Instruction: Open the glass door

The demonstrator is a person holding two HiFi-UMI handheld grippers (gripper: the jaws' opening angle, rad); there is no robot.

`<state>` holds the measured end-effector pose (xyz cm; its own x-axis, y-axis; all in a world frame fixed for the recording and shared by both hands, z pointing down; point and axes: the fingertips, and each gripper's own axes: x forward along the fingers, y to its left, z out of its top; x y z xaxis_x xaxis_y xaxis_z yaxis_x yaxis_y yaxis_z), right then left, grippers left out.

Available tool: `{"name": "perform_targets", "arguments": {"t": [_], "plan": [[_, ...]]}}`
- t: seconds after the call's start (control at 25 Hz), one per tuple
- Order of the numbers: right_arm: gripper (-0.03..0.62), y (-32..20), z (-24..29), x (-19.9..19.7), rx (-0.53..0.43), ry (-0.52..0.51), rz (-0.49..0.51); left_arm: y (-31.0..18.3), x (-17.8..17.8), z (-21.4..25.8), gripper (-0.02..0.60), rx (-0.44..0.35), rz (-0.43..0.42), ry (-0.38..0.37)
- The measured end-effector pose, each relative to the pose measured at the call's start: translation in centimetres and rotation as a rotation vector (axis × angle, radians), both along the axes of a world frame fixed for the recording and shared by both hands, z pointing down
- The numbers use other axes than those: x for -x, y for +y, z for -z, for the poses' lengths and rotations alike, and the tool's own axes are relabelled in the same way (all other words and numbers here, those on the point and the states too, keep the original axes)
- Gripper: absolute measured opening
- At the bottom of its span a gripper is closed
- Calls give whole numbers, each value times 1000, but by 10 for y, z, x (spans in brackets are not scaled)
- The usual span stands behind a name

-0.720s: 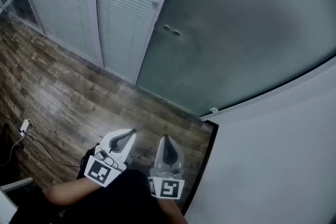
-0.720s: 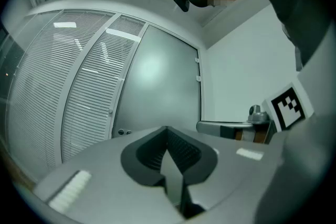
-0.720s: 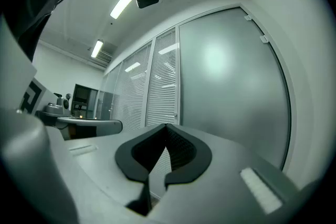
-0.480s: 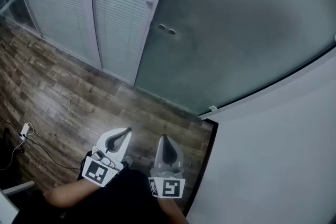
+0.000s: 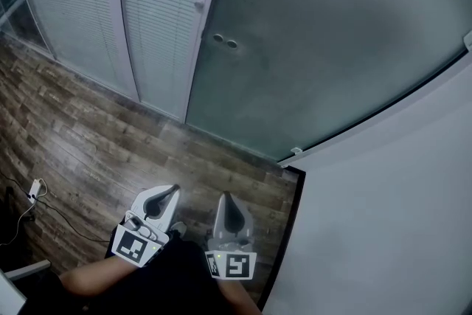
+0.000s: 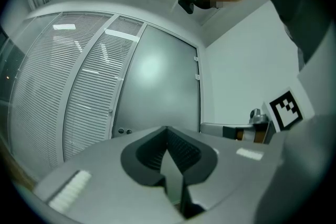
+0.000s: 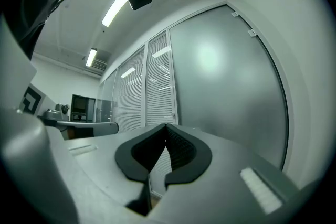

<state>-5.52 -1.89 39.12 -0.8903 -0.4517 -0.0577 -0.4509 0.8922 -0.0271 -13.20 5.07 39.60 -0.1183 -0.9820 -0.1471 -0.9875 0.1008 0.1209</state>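
Right now both tools sit low in the head view, side by side close to your body, above the wood-plank floor [image 5: 88, 129]. Your left hand-held gripper [image 5: 169, 193] has its jaws brought together, tips meeting, with nothing held. Its own view shows the ribbed pads [image 6: 181, 152] touching at their front ends, and only the hollow behind them stays clear. Your right hand-held gripper [image 5: 225, 201] is the same: its jaws are closed on each other and hold nothing.

The glass door [image 5: 332, 33] stands ahead of you as a large frosted pane, in line with the panels of slatted blinds [image 5: 155, 18] to its left. Its right edge runs into the corner where the white wall [image 5: 398, 217] begins. Two small round fittings [image 5: 225, 41] sit near the pane's left edge. Both tools point toward the door but are well apart from it, and neither touches the pane or the fittings. A thin cable [image 5: 29, 203] lies on the floor off to your left.
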Motion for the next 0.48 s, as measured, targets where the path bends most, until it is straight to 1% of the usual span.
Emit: {"name": "perform_targets", "arguments": {"t": [0.16, 0.24, 0.32, 0.48], "plan": [[2, 0, -2, 2, -6, -1, 8, -5, 2, -3, 0, 11, -7, 5], [2, -2, -11, 7, -7, 4, 7, -8, 5, -11, 0, 10, -11, 5], [2, -4, -22, 16, -6, 11, 4, -10, 14, -20, 0, 9, -15, 4], [3, -15, -26, 39, 0, 36, -5, -22, 36, -22, 0, 15, -19, 22]]}}
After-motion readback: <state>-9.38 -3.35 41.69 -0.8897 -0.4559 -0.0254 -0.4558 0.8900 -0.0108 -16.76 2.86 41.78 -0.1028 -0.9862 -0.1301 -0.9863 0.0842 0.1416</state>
